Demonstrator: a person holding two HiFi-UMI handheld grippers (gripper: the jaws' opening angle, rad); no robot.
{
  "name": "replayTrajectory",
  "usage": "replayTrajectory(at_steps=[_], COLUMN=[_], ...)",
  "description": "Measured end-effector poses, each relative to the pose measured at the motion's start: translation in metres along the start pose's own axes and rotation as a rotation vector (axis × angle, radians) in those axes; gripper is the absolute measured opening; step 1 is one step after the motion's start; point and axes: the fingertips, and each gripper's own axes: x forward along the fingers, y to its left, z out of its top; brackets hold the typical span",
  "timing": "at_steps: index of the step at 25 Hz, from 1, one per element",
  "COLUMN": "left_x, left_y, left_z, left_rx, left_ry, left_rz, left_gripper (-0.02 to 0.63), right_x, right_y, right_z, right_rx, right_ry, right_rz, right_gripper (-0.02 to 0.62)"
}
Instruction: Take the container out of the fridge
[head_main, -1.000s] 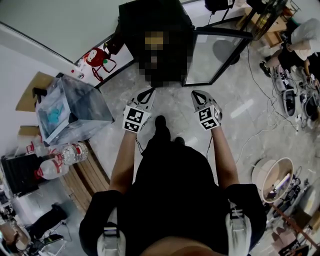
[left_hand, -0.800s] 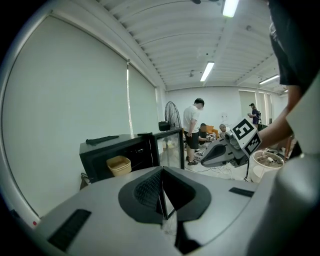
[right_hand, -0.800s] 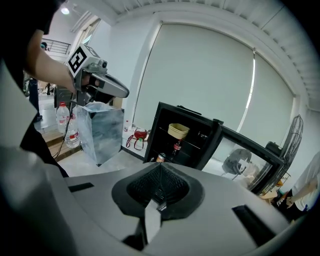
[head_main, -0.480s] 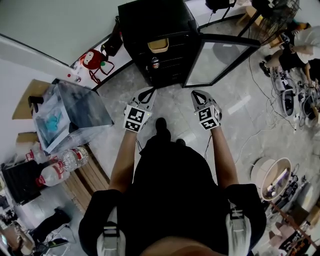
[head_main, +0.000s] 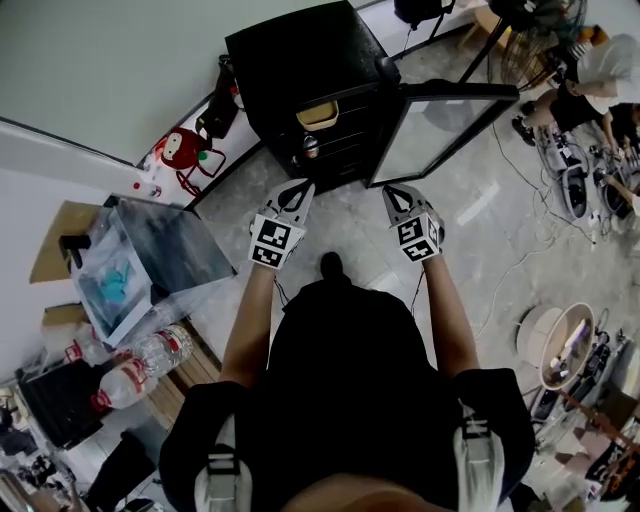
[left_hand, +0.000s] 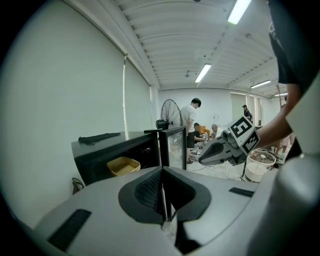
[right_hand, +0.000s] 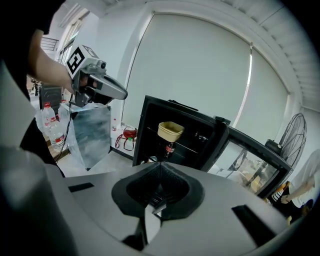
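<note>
While the fridge (head_main: 300, 50) door (head_main: 440, 120) already stands open, the task is barely begun: the yellow container (head_main: 318, 113) sits on an upper shelf inside, untouched (a bottle (head_main: 310, 147) stands on the shelf below). Left claw (head_main: 298, 188) & right claw (head_main: 390, 192) are held level out front, side by side, well apart from the fridge, both w/ jaws pressed together, nothing between. Approach, grasp, pull-out all remain.
</note>
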Motion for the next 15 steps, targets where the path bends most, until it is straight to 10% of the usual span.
replayTrajectory(at_steps=[15], left_x=[0.018], left_y=[0.041], left_z=[-0.002], left_rx=[0.058], left_ry=[-0.013], left_rz=[-0.094], left_gripper=[0.020], right_x=[0.025], right_y=[0.001], right_z=[0.013], right_rx=[0.026], right_ry=[0.041], right_rz=[-0.076], right_gripper=[-0.002])
